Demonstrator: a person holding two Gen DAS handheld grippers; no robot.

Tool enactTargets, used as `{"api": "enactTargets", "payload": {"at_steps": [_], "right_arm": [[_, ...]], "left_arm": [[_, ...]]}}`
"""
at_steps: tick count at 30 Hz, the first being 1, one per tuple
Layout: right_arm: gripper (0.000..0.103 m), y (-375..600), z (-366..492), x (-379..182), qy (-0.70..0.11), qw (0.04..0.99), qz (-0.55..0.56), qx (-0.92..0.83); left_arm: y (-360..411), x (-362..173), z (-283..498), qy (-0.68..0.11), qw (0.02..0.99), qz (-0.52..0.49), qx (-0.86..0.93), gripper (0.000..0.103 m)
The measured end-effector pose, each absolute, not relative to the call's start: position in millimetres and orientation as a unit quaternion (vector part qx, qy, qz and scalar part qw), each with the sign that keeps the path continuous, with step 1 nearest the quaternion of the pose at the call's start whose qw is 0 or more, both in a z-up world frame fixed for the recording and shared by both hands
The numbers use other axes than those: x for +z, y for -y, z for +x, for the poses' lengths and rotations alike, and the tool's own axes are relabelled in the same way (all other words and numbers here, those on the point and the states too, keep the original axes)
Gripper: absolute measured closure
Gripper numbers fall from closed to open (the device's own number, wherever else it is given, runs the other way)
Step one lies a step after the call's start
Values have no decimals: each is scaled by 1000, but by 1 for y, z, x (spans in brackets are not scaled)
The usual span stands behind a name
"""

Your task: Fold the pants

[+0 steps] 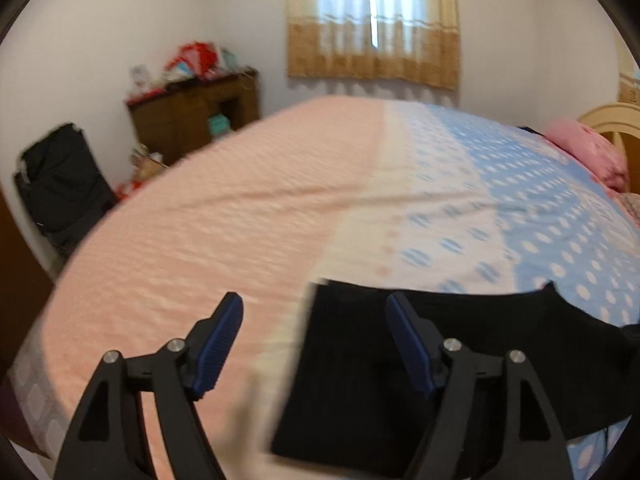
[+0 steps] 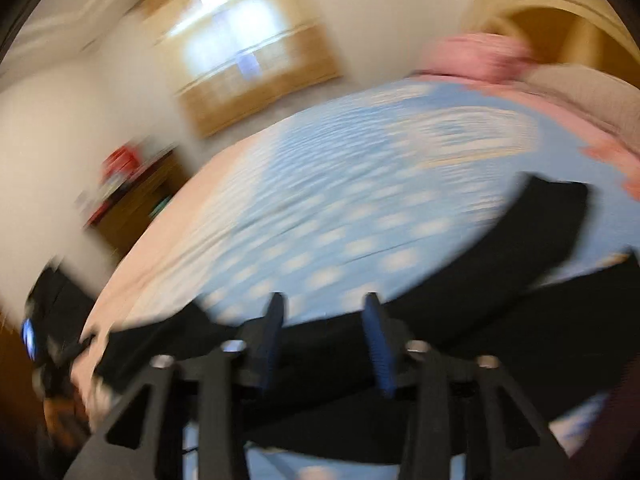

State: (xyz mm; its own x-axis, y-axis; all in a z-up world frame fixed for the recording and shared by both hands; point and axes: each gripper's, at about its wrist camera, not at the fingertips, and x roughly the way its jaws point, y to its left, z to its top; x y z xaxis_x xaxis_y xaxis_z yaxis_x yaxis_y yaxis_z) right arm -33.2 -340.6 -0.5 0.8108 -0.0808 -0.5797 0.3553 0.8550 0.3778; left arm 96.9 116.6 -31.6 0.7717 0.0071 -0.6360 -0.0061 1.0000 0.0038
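A pink-and-blue bedspread stretches beyond both spread, empty grippers, left gripper and right gripper; black pants lie beneath. Only the left view shows the cabinet sharply.

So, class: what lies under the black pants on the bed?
Under the black fabric pants lies the bedspread, pink on one side, blue with white dots on the other. The part directly beneath is covered and cannot be seen.

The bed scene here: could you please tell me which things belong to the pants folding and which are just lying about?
Job: black fabric pants; left claw; right claw; pink-and-blue dotted bedsheet.

Lying about: pink pillow; brown wooden cabinet; black bag; beige window curtain.
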Motion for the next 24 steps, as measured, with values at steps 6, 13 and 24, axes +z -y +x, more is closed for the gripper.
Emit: {"api": "enactTargets", "payload": {"at_steps": [6, 13, 24], "right_arm": [[48, 456, -20, 8, -297, 883, 302, -203], [48, 501, 72, -38, -386, 845, 277, -245], [84, 525, 83, -77, -450, 805, 241, -303]], "left_arm": [[-91, -64, 108, -391, 920, 27, 13, 11], [-101, -74, 111, -413, 910, 5, 30, 0], [-90, -81, 111, -390, 920, 17, 45, 0]]}}
